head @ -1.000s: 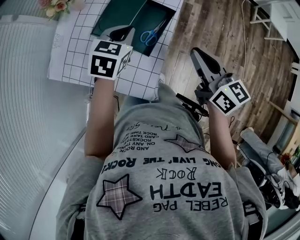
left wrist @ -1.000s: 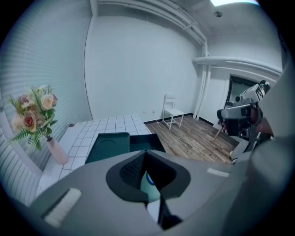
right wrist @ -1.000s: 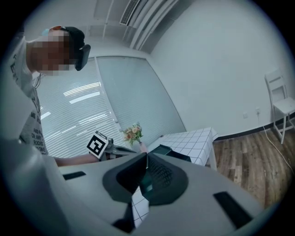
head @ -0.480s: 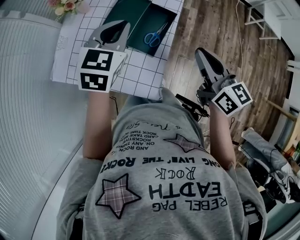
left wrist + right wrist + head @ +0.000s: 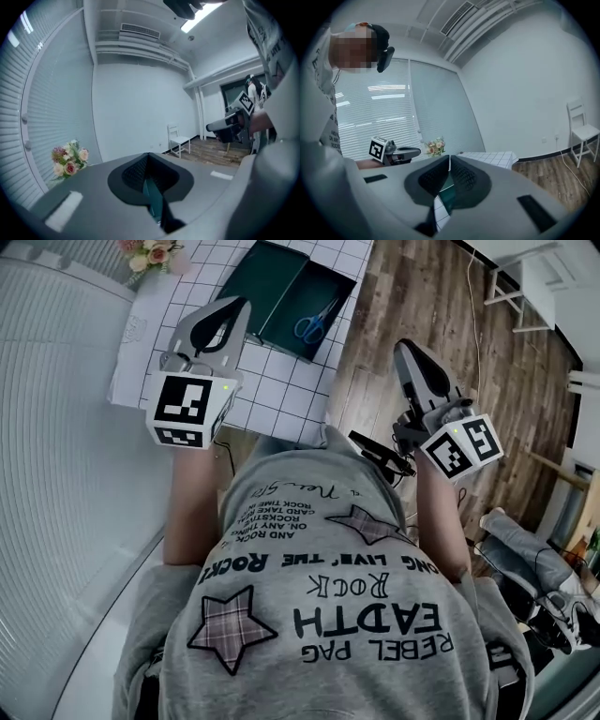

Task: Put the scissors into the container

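Head view: both the left gripper (image 5: 236, 307) and right gripper (image 5: 405, 347) sit nearest, jaws closed together on nothing. Beyond them, on the gridded table (image 5: 281, 381), the scissors (image 5: 316, 322) lie inside the dark container (image 5: 314, 282), long axis diagonal, blue handles nearer, blades pointing away and rightward.

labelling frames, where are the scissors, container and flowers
scissors (image 5: 316, 322), head view, near the pivot
container (image 5: 323, 279), head view, bare inner floor
flowers (image 5: 155, 253), head view, the blooms
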`<action>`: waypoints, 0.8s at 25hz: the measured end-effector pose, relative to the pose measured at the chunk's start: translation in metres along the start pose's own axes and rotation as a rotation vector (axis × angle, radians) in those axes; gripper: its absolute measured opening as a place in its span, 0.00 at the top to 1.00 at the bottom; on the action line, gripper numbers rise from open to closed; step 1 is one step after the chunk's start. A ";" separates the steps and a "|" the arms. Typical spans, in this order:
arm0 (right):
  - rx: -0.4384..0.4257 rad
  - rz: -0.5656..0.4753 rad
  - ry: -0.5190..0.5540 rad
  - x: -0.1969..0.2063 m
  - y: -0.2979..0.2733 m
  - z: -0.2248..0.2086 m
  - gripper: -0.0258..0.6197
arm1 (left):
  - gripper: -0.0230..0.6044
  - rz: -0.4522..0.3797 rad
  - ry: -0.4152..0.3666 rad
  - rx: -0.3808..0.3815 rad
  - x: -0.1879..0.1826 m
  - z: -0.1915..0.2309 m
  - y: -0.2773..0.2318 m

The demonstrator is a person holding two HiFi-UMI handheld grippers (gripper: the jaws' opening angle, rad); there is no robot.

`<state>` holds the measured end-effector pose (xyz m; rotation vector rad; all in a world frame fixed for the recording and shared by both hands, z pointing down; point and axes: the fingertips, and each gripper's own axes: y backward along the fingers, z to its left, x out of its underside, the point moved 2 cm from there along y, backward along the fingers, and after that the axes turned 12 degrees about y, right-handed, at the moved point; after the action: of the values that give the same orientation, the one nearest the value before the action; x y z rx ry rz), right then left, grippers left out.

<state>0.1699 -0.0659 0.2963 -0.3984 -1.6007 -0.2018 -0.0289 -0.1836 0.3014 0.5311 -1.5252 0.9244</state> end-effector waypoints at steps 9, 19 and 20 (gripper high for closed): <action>0.043 -0.046 0.047 -0.024 0.005 0.002 0.94 | 0.95 -0.162 0.069 0.054 -0.005 0.006 0.031; 0.041 -0.058 0.139 -0.039 -0.004 0.010 0.94 | 0.95 -0.255 0.067 -0.011 -0.012 0.020 0.056; 0.043 -0.056 0.148 -0.039 -0.005 0.011 0.94 | 0.95 -0.259 0.072 -0.017 -0.011 0.022 0.057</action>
<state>0.1588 -0.0718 0.2574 -0.2982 -1.4686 -0.2338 -0.0842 -0.1698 0.2773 0.6588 -1.3608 0.7225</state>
